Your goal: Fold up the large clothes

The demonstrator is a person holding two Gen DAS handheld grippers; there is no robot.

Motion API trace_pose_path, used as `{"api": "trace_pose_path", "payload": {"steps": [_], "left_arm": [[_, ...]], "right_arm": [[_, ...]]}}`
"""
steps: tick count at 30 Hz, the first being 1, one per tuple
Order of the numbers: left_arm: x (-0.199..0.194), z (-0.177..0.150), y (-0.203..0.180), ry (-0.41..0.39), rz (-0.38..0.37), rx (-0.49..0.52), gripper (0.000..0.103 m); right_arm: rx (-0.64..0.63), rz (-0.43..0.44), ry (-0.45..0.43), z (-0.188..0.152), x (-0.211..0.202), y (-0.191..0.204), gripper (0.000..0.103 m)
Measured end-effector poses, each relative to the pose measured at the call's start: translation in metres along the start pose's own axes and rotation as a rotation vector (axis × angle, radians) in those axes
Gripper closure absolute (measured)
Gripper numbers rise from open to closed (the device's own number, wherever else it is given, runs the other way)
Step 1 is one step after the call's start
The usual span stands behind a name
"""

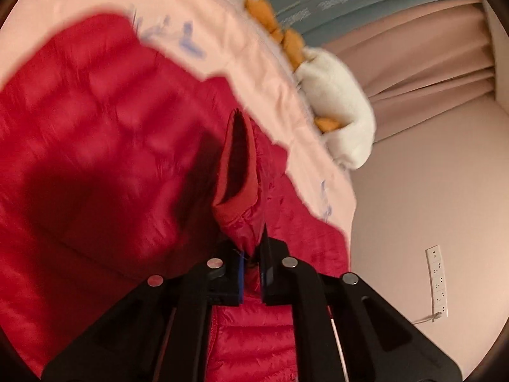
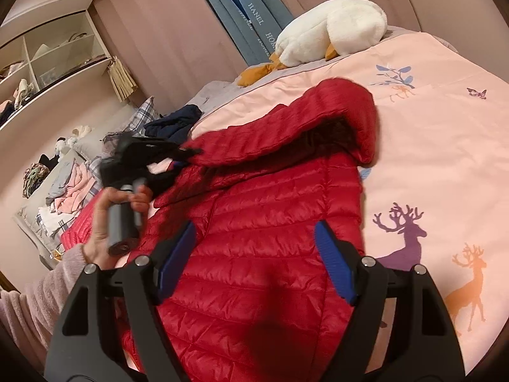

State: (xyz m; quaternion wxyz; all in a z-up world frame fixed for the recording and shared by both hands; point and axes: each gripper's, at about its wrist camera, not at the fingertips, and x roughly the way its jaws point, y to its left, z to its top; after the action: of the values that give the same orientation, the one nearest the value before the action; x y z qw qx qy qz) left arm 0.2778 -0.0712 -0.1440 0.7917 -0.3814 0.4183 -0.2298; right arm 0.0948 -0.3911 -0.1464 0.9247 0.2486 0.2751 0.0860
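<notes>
With my left gripper (image 1: 252, 265) pinching the red quilted puffer jacket's (image 2: 254, 238) cuff (image 1: 237, 159) and right gripper (image 2: 254, 261) wide above its body, I'd say sleeve fold-in; next, lay it across.

The bed (image 2: 445, 146), covered in a pink quilt printed with deer and sprigs, carries a red puffer jacket (image 2: 254, 238) spread across it, a white plush goose (image 2: 331, 28) near the headboard, and dark clothes (image 2: 175, 124).
</notes>
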Motion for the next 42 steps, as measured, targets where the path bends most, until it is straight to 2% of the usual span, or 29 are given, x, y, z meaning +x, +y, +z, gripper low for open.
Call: {"api": "trace_pose_path", "payload": {"steps": [6, 7, 9, 14, 16, 18, 19, 21, 22, 25, 30, 32, 35, 37, 39, 42], "left_arm": [[-0.074, 0.026, 0.008, -0.160, 0.016, 0.029, 0.096], [-0.081, 0.031, 0.013, -0.169, 0.044, 0.034, 0.096], [-0.086, 0.035, 0.023, -0.165, 0.101, 0.037, 0.096], [-0.078, 0.032, 0.055, -0.080, 0.220, 0.035, 0.094], [-0.075, 0.031, 0.064, -0.058, 0.258, 0.022, 0.082], [-0.082, 0.027, 0.073, -0.046, 0.279, 0.022, 0.076], [-0.083, 0.028, 0.076, -0.044, 0.291, 0.026, 0.066], [-0.091, 0.028, 0.080, -0.061, 0.317, 0.026, 0.051], [-0.096, 0.028, 0.080, -0.076, 0.321, 0.032, 0.049], [-0.108, 0.032, 0.066, -0.120, 0.346, 0.112, 0.049], [-0.084, 0.024, 0.015, -0.088, 0.416, 0.406, 0.049], [-0.066, 0.017, -0.002, -0.057, 0.416, 0.505, 0.049], [-0.041, 0.014, -0.010, -0.022, 0.440, 0.570, 0.049], [-0.028, 0.014, -0.010, 0.003, 0.458, 0.598, 0.049], [-0.012, 0.012, -0.005, 0.040, 0.513, 0.625, 0.049], [0.003, 0.012, 0.011, 0.096, 0.540, 0.625, 0.049]], "right_arm": [[-0.003, -0.006, 0.017, -0.003, 0.002, 0.002, 0.025], [-0.005, -0.005, 0.022, -0.004, 0.003, 0.003, 0.025], [-0.010, -0.006, 0.028, -0.005, 0.005, 0.006, 0.025], [-0.020, -0.013, 0.034, -0.001, 0.007, 0.010, 0.025], [-0.035, -0.022, 0.032, 0.003, 0.006, 0.011, 0.025], [-0.048, -0.037, 0.031, 0.008, 0.004, 0.011, 0.024], [-0.058, -0.048, 0.032, 0.012, 0.003, 0.010, 0.024], [-0.075, -0.071, 0.040, 0.018, 0.004, 0.009, 0.024], [-0.081, -0.084, 0.045, 0.020, 0.006, 0.009, 0.024], [-0.106, -0.136, 0.060, 0.032, 0.015, 0.005, 0.024], [-0.149, -0.199, 0.047, 0.071, 0.049, 0.005, 0.026], [-0.169, -0.242, 0.032, 0.090, 0.073, 0.005, 0.047], [-0.175, -0.319, 0.045, 0.119, 0.115, -0.001, 0.054], [-0.164, -0.350, 0.052, 0.134, 0.139, -0.008, 0.054], [-0.160, -0.388, 0.062, 0.146, 0.165, -0.016, 0.054], [-0.142, -0.437, 0.115, 0.149, 0.201, -0.033, 0.054]]}}
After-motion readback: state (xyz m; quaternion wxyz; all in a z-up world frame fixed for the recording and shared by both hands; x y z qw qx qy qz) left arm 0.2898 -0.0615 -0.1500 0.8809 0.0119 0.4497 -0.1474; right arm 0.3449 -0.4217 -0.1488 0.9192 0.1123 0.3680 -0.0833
